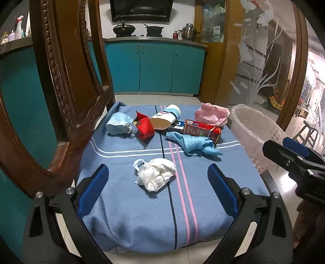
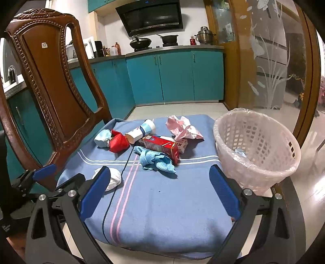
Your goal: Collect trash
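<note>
Home kitchen, def. Teal cabinets [image 2: 174, 77] under a grey counter [image 2: 172, 48], wok [image 2: 140, 42] & pots on the hob, black extractor hood [image 2: 151, 17] above. Carved wooden chair [image 2: 52, 85], etched glass sliding door [image 2: 270, 61] w/ flower pattern, tiled floor [image 2: 178, 109].

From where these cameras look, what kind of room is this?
Most likely a home kitchen: a range hood over a wok on the stove, teal cabinets below, and a carved wooden chair at a cloth-covered table.
</note>
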`<state>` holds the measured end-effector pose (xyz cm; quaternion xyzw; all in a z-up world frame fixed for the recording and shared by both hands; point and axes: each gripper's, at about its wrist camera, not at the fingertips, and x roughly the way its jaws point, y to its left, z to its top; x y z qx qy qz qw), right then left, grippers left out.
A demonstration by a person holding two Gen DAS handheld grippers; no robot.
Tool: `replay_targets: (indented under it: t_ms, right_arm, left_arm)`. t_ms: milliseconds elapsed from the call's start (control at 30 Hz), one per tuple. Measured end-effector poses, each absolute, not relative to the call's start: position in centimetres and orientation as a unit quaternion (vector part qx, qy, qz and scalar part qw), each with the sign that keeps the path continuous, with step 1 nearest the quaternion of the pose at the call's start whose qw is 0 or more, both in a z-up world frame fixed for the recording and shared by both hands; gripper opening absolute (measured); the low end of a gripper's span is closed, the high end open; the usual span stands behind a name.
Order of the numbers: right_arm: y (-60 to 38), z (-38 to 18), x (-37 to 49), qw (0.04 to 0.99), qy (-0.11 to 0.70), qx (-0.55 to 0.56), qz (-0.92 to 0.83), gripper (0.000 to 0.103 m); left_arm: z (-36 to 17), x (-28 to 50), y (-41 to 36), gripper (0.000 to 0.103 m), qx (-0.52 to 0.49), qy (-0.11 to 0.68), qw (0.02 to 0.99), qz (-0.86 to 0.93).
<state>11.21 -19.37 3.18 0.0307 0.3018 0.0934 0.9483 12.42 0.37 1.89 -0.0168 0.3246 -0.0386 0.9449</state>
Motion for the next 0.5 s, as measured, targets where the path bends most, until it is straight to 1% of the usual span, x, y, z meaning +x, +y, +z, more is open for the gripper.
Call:
replay_targets:
  t_ms: [500]
  right_arm:
    - [-19.47,3.16,11.21,0.949,0.301,0.031,0.091,0.096]
  left_arm:
    - [1.40,12.79,0.10,0.098,-0.012,0.333,0.942,-0.040]
